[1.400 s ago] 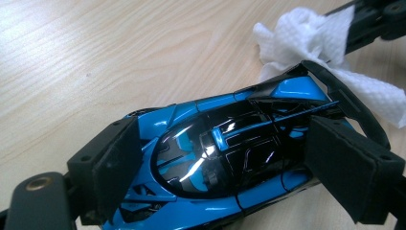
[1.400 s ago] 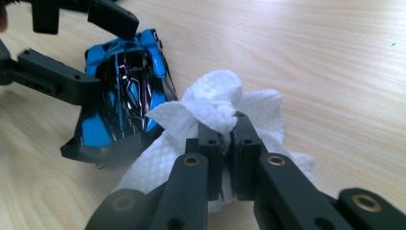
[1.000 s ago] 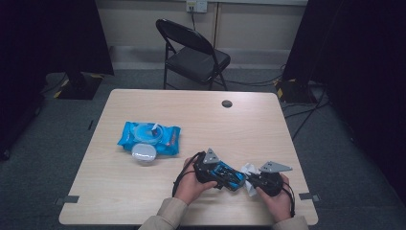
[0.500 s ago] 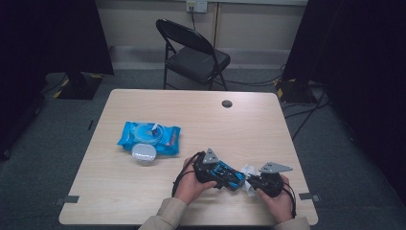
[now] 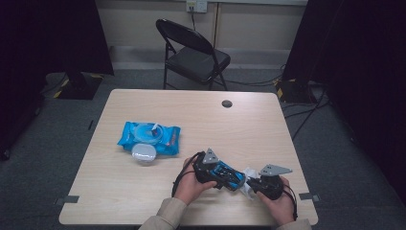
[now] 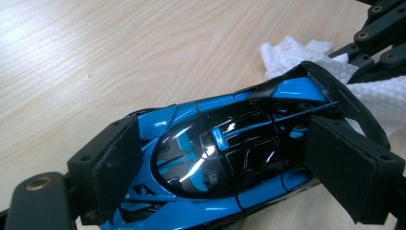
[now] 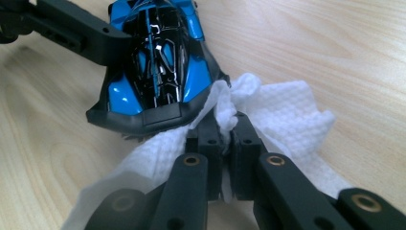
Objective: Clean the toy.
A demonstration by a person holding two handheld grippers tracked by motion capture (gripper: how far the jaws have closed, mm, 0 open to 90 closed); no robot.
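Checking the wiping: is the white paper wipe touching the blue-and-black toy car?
Touching. In the right gripper view the white paper wipe presses against the blue-and-black toy car at its tail edge, no gap.

My grippers are black, with linked arms joined by brass-coloured rivets, padded jaws, grey three-cornered top plates, trailing black cables; my sleeves (image 5: 163, 218) are beige.

Left gripper (image 5: 229, 178) low at table's near edge, jaws clamped wide; right gripper (image 5: 251, 184) facing it, tips nearly meeting, jaws pinched tight; both forearms bottom of high view.
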